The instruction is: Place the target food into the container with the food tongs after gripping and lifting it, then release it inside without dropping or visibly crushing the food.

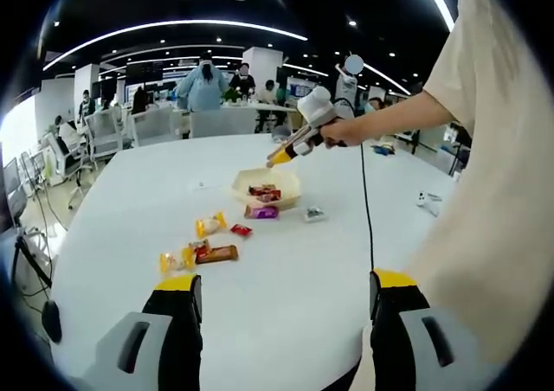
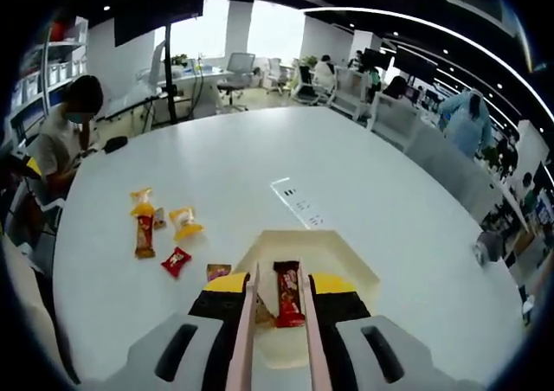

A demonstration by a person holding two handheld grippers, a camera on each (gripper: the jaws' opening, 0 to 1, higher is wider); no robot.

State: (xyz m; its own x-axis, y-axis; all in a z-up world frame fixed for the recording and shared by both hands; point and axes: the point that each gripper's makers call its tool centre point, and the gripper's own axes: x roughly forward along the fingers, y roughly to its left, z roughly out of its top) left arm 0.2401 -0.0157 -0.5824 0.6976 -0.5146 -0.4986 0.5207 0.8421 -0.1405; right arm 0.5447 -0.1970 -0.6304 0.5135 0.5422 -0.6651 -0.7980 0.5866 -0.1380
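A shallow cream container (image 1: 286,181) sits mid-table with red packets inside. In the left gripper view my right gripper (image 1: 305,133), held in a person's hand, hovers just above it with the yellow-tipped tongs (image 1: 279,158) pointing down. In the right gripper view my right gripper (image 2: 279,285) is shut on the pale food tongs (image 2: 245,322), whose two arms are slightly apart over the container (image 2: 351,266). A red snack bar (image 2: 288,294) lies lengthwise between the arms; whether they pinch it I cannot tell. My left gripper (image 1: 286,298) stands open and empty near the table's front edge.
Loose snacks lie beside the container: a purple packet (image 1: 261,211), a clear packet (image 1: 314,213), yellow packets (image 1: 209,225), a small red one (image 1: 241,230) and a brown bar (image 1: 216,253). The white table (image 1: 130,209) is round. People and office chairs stand behind it.
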